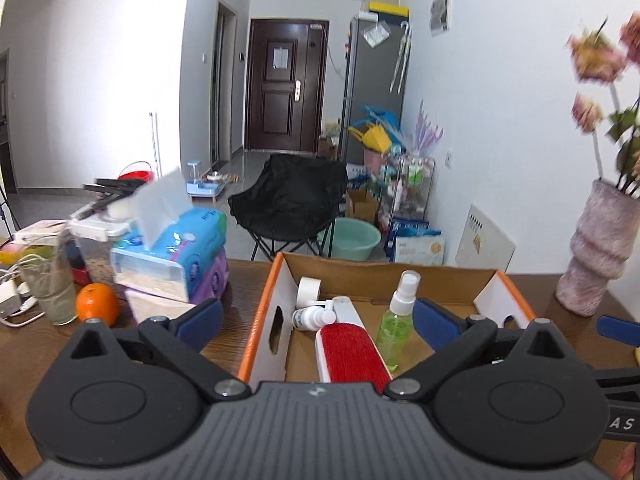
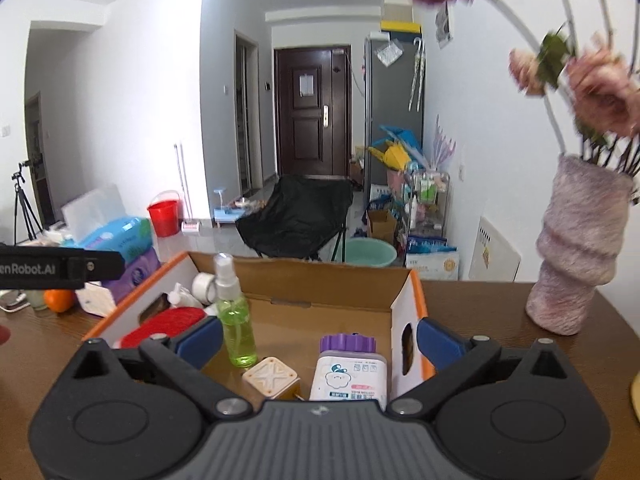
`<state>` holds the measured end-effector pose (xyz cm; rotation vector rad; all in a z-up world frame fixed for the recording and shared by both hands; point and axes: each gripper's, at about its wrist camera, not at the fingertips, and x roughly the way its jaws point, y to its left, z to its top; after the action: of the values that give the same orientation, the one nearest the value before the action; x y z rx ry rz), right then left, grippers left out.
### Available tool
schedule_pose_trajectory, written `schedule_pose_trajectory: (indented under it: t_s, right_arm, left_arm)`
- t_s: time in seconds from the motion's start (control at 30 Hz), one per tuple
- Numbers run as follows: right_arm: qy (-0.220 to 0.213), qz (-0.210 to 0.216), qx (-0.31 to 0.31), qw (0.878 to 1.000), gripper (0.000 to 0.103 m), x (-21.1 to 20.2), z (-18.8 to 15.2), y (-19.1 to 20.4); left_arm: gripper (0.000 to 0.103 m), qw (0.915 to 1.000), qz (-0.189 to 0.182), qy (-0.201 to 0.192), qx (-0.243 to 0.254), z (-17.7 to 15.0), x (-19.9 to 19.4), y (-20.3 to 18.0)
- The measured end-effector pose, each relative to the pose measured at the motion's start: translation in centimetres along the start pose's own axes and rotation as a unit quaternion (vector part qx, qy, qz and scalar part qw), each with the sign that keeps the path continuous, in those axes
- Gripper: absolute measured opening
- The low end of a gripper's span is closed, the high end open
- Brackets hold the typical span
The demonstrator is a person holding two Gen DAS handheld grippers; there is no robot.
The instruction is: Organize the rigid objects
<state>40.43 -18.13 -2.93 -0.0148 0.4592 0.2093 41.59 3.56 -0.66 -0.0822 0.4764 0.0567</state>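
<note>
I am looking over the table [image 2: 480,300]; the box [image 2: 404,304] is sitting on it, vase [image 2: 576,256] to its right, tissues [image 1: 176,256] to its left; both my left tongs [image 1: 318,320] and right tongs [image 2: 320,340] are gaping wide, holding nothing; brush [image 1: 352,348], green bottle [image 2: 236,320], white bottle [image 2: 348,372] and cube [image 2: 271,376] are resting inside the box.

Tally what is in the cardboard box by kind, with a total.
Inside the cardboard box:
Spray bottles: 2, green spray bottle and white spray bottle
Tape roll: 1
Red lint brush: 1
Purple-capped bottle: 1
Beige cube: 1
Total: 6
</note>
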Motion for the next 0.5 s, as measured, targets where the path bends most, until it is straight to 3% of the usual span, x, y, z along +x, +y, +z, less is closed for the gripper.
schedule_pose_trajectory:
  t_s: [0.23, 0.5]
  right_arm:
    - [-0.055, 0.003, -0.001, 0.998, 0.103, -10.8, -0.4, 0.6]
    - [-0.099, -0.016, -0.023, 0.995, 0.103, -26.1, -4.1, 2.6]
  left_arm:
    - [0.103, 0.9993, -0.001, -0.037, -0.001, -1.7, -10.9, 1.0]
    - [0.103, 0.997, 0.004, -0.074, 0.024, -6.7, -26.1, 1.0]
